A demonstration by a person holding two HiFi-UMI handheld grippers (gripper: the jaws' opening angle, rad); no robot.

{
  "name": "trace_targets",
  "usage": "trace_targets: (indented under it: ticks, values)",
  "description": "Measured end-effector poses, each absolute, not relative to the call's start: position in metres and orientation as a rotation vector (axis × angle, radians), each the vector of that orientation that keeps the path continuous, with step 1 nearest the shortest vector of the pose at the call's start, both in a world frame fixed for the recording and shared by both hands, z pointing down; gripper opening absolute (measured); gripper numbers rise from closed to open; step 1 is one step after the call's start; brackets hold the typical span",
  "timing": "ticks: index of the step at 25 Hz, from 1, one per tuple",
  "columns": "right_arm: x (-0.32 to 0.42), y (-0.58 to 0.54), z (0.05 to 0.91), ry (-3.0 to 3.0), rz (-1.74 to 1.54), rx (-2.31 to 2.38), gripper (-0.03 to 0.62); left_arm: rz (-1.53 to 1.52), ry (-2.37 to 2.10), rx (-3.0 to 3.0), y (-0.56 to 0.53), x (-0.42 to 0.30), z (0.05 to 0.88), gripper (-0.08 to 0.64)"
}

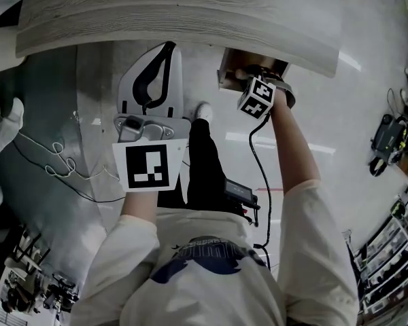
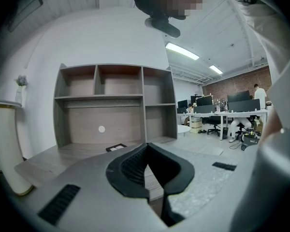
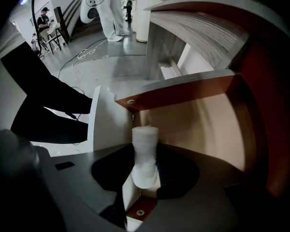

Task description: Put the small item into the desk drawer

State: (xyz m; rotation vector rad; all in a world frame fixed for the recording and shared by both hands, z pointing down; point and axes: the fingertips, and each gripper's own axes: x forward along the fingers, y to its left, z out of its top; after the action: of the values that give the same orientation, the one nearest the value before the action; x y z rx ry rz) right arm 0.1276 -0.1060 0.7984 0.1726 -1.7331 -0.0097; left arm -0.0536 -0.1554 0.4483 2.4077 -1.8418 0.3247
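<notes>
Two grippers, head view: left gripper (image 1: 162, 56) at centre left, tips together, just under the bench (image 1: 190, 12) edge in frame; right gripper (image 1: 258, 94) at upper centre, aimed down into the open drawer (image 1: 226, 73).
Left gripper view: jaws closed on nothing; bench top (image 2: 48, 161) lies beyond, at lower left.
Right gripper view: right gripper (image 3: 145, 153) clamps the item (image 3: 145, 134), a small white roll, at centre frame. The roll sticks out past the jaws, over the drawer's brown inside (image 3: 198, 124). Whether it touches the bottom I cannot tell.
Item feel: probably light; the wrap looks soft and slightly rough, so unlikely to slip, though a hard squeeze might dent it.
Hold: across the roll's lower half seems sound.
</notes>
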Motion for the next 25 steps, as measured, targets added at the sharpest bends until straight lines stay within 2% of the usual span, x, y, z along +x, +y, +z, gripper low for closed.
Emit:
trace_targets:
  ticks: [25]
  values:
    - [0.134,-0.108,0.810,-1.709,0.018,0.145,0.132,0.330,-1.848,2.389,-0.155,-0.062,0.456,0.008]
